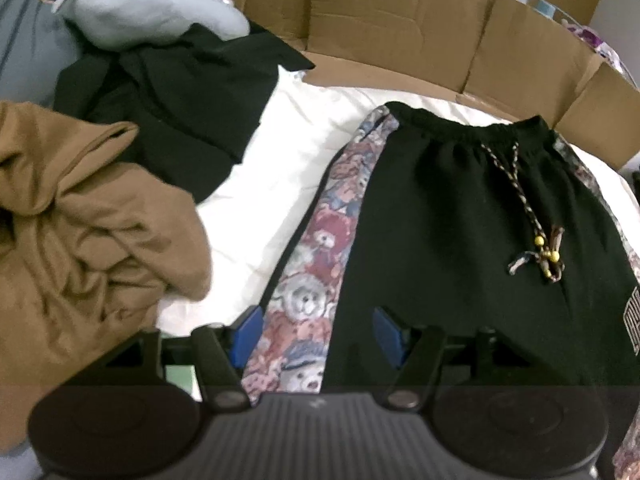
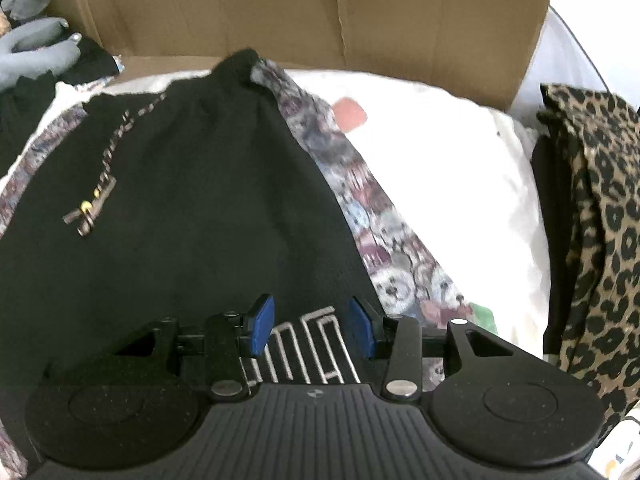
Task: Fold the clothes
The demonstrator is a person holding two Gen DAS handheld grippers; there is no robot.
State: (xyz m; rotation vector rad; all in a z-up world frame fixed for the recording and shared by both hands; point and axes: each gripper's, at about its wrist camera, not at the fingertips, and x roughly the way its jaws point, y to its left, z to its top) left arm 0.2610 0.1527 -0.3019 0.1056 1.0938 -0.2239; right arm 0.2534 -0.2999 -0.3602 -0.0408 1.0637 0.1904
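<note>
Lying flat on the white sheet [image 1: 280, 168], the black pants [image 1: 460, 216] (teddy-bear side stripes) sit beneath the left gripper [image 1: 316, 334] and right gripper [image 2: 312, 326], both spread wide, empty.

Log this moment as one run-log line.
stage: pre-grasp | black pants flat on white bedding | left gripper open | right gripper open | nothing held

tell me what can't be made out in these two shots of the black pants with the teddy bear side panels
- Pants legs: in both wrist views cut off by the bottom edge and hidden by the open left gripper and right gripper.
- White lettering: unreadable, partly behind the right gripper; in the left view clipped at the right edge.
- Pink patch on the white bedding: too blurred to identify.
</note>
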